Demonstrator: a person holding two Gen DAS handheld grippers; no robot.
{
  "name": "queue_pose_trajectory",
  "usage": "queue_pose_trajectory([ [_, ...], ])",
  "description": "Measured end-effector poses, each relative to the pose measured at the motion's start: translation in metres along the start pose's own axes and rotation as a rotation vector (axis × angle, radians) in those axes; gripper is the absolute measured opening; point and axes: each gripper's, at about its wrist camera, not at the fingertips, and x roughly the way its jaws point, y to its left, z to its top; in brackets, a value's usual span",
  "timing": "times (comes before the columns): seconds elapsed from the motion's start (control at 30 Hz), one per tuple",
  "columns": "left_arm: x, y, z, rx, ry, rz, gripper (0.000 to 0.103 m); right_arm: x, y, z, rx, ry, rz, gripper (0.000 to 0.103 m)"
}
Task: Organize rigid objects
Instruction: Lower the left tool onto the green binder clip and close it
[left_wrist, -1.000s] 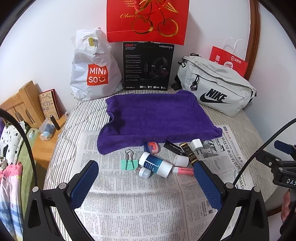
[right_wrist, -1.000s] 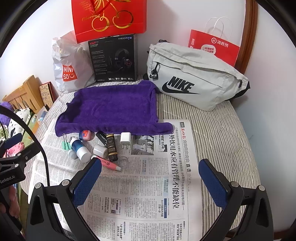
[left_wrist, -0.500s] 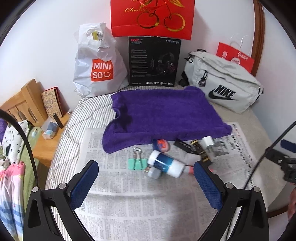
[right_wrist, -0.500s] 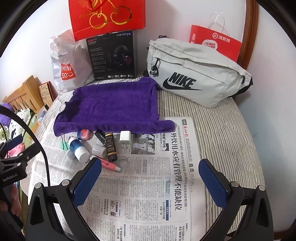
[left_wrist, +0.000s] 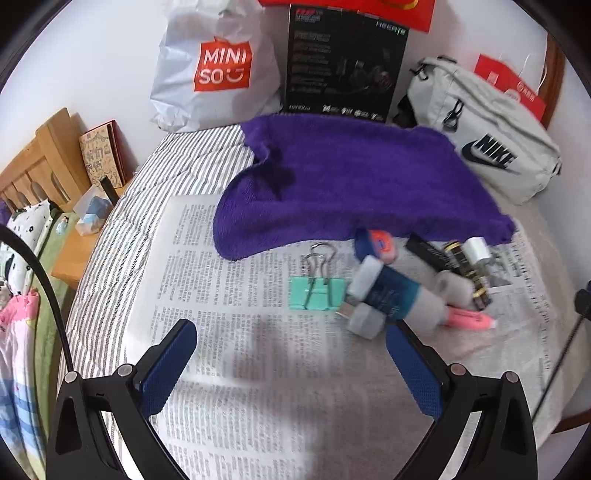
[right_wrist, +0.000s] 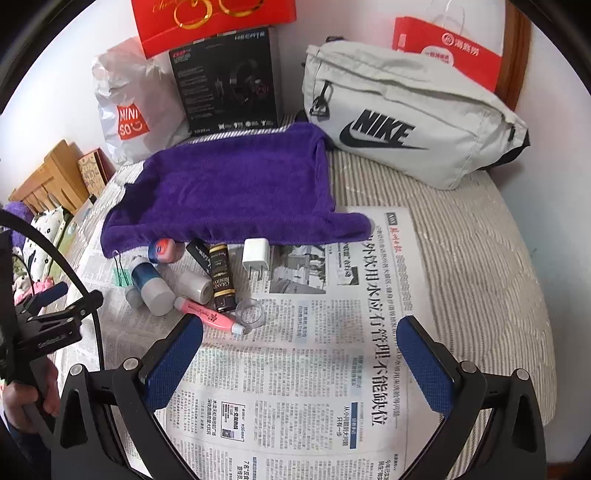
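A fuzzy purple towel (right_wrist: 236, 192) lies over flat newsprint (right_wrist: 314, 369); along its near edge cluster a mint binder clip (left_wrist: 316, 293), a blue-and-white bottle (left_wrist: 391, 295), a pink tube (right_wrist: 208, 310) and a white charger cube (right_wrist: 255, 254); left gripper (left_wrist: 291, 354) spread wide just short of the clip; right gripper (right_wrist: 301, 347) likewise spread, empty, near the tube.

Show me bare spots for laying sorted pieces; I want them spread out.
Free: the purple towel, bare on top, and the newspaper in front of the right gripper. Crowded: the strip along the towel's near edge, from the green binder clip to the white charger.
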Motion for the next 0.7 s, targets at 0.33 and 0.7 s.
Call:
queue_pose_trajectory([
  [0.33,0.039,0.014,0.013,-0.011,0.062,0.019,0.103,0.026,0.003,0.007,-0.017,0.054,-0.011,0.103],
  [0.7,0.059,-0.006,0.018,0.047,0.089,-0.004,0.103,0.051,0.000,0.013,-0.022,0.100,-0.012,0.103],
])
